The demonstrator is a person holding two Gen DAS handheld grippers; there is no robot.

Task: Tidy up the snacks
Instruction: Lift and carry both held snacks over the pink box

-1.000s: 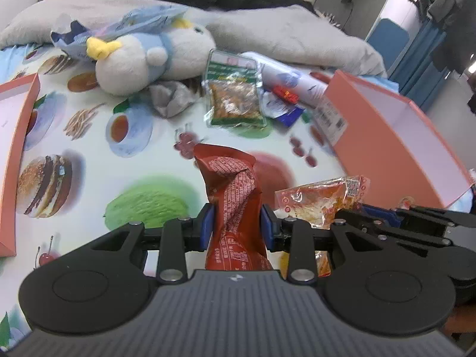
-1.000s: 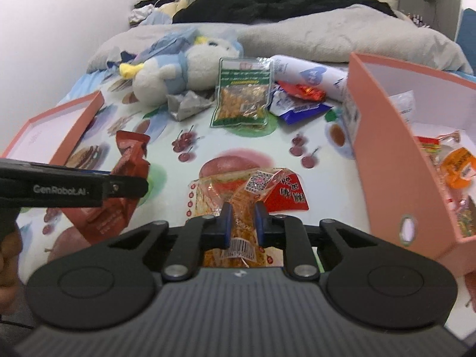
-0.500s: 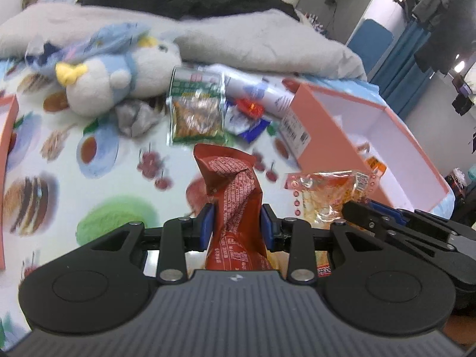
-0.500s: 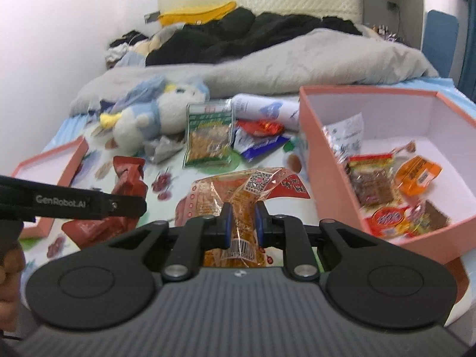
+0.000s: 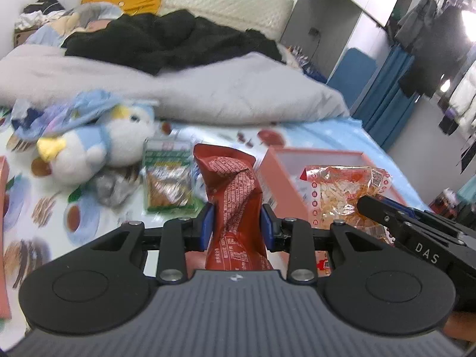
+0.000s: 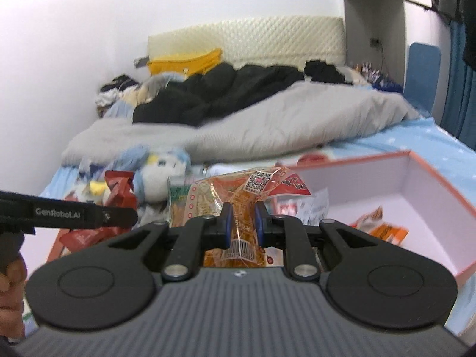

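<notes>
Crinkly red snack packet [image 5: 235, 190], light and soft, sat clamped mid-body in left tool [image 5: 236, 227]; right tool [image 6: 241, 223] pinched an orange snack bag [image 6: 238, 205] beside the pink box [image 6: 440, 187].

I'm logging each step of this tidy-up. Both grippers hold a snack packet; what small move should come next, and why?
Probably carry the right gripper over the pink box and release its orange packet: the box is open, already holds snacks, and lies nearest that side.

1. My left gripper [image 5: 237, 227]: matt black plastic, ribbed grey body.
2. Red packet [image 5: 235, 196]: crinkly foil.
3. Orange packet [image 6: 242, 208]: glossy clear film.
4. Plush toy [image 5: 98, 145]: fuzzy cloth.
5. Box [image 6: 440, 178]: matt card.
</notes>
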